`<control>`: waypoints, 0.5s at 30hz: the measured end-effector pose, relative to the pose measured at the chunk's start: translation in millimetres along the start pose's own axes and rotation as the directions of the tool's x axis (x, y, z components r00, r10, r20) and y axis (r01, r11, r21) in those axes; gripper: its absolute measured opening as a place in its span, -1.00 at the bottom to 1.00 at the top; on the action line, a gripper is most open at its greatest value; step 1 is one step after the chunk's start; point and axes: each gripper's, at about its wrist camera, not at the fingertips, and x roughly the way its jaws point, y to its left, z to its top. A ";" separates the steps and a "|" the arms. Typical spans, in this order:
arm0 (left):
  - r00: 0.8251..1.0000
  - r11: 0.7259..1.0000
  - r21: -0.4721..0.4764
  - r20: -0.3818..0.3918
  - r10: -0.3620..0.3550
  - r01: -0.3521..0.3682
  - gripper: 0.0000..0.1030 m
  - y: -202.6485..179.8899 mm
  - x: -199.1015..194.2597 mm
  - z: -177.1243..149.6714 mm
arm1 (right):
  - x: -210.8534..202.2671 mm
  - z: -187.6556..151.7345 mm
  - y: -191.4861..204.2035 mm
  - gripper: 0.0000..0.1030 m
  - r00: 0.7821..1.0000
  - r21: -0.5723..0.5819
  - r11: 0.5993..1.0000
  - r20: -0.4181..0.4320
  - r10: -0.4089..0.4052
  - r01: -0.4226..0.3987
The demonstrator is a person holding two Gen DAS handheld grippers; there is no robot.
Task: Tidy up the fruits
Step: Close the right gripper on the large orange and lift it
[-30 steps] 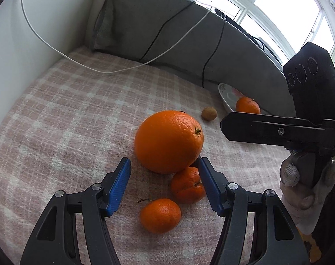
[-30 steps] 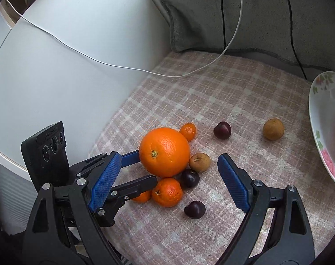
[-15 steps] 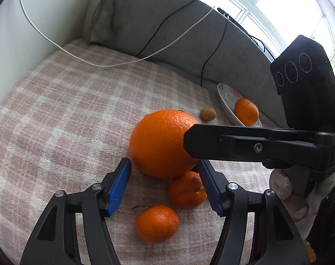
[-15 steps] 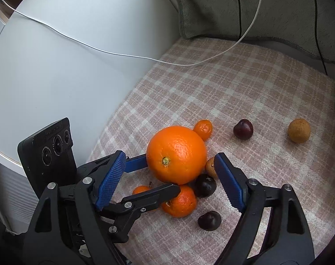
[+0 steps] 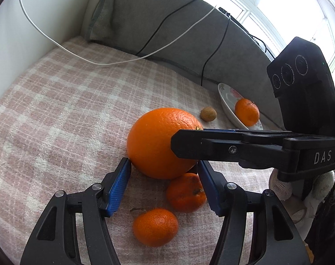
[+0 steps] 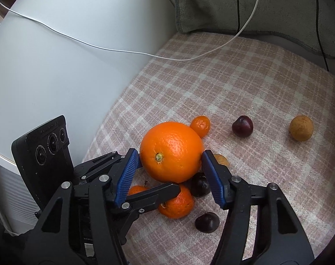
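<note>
A large orange (image 5: 154,141) (image 6: 170,150) lies on the pink checked cloth. My right gripper (image 6: 170,153) is closing on it, and its blue pads touch the orange's left and right sides. In the left wrist view one right finger (image 5: 211,145) crosses in front of the orange. My left gripper (image 5: 163,162) stands open just short of the orange, with two tangerines (image 5: 186,192) (image 5: 155,226) between its fingers and not squeezed. Its black finger (image 6: 154,195) reaches under the orange in the right wrist view.
Near the orange are a small tangerine (image 6: 200,124), three dark cherries (image 6: 242,125) (image 6: 206,222) (image 6: 199,184) and a brown longan (image 6: 301,128) (image 5: 208,113). A flowered plate (image 5: 227,97) at the right holds a tangerine (image 5: 247,111). Grey cushion and cables lie behind; a white wall stands at the left.
My right gripper came down and in over the large orange, and its jaws narrowed from wide apart to touching the orange's sides. The left gripper stayed put.
</note>
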 end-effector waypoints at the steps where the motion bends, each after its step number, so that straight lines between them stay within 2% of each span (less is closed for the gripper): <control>1: 1.000 1.000 0.007 0.001 0.006 -0.006 0.18 -1.1 0.3 -0.3 | 0.0 -0.1 -0.1 0.19 1.000 0.000 1.000 0.000 0.002 -0.002; 15: 0.999 0.998 0.041 0.023 0.044 -0.045 0.18 -8.2 -3.8 -1.8 | -1.7 -2.1 6.9 0.18 0.999 -0.045 0.999 0.021 -0.026 0.027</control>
